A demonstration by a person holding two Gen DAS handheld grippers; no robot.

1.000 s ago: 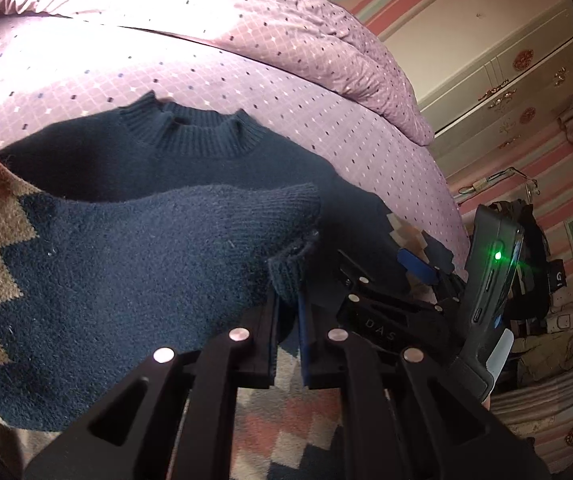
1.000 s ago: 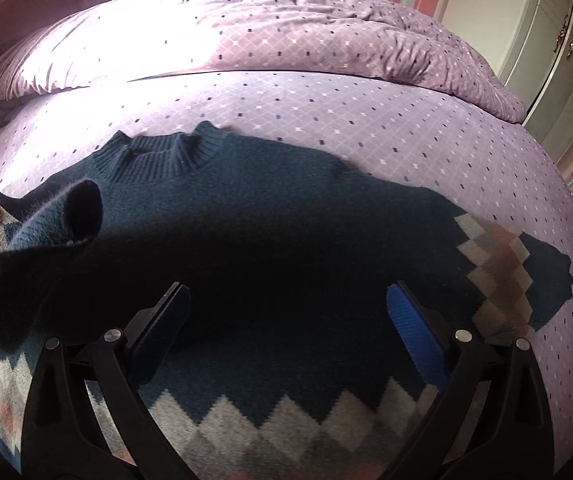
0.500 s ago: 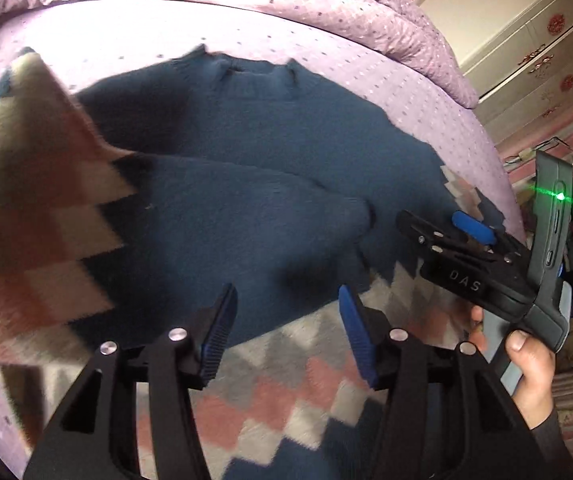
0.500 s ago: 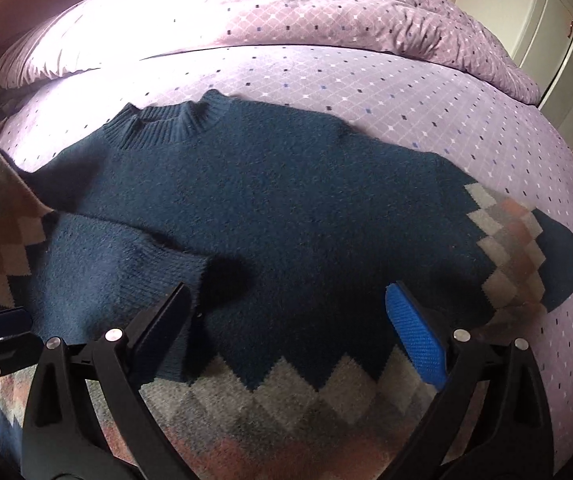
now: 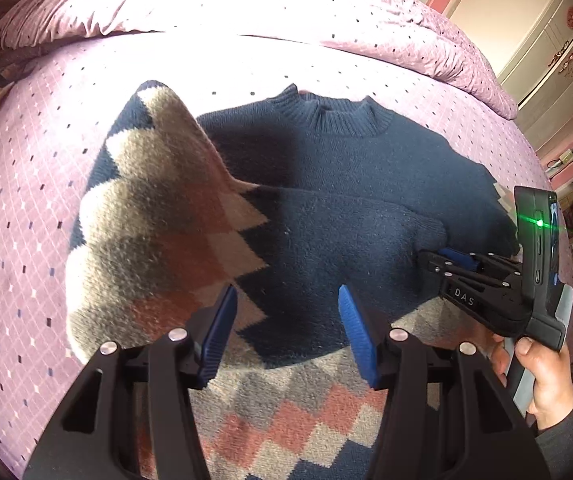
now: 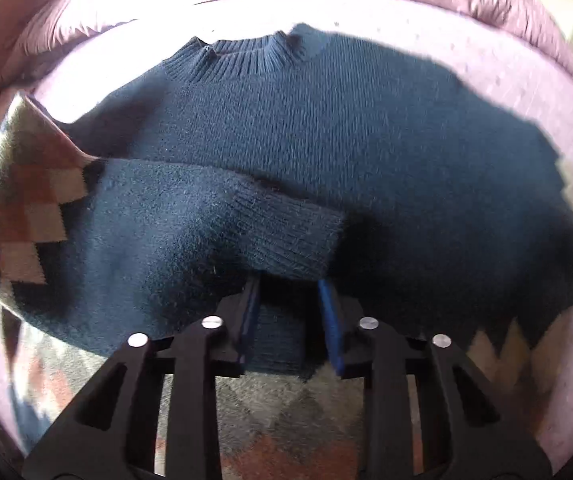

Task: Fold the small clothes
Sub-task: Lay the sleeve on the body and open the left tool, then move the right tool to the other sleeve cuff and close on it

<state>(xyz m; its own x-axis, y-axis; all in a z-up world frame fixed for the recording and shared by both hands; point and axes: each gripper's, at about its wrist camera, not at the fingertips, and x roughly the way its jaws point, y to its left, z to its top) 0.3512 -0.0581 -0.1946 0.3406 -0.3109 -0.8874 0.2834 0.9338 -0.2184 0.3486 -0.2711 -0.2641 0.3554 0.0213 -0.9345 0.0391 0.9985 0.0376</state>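
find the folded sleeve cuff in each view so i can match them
Left wrist view: the sleeve cuff lies right of centre, just ahead of the right gripper.
Right wrist view: the cuff is at centre, just above the fingertips.
Shared landmark: the ribbed collar, top centre in both.

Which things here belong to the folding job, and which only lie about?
For the job:
- navy sweater, its folded sleeve
- left claw, open
- right claw, around the sleeve cuff

Lying about:
- lilac bedsheet
- rumpled duvet
- cream cabinet
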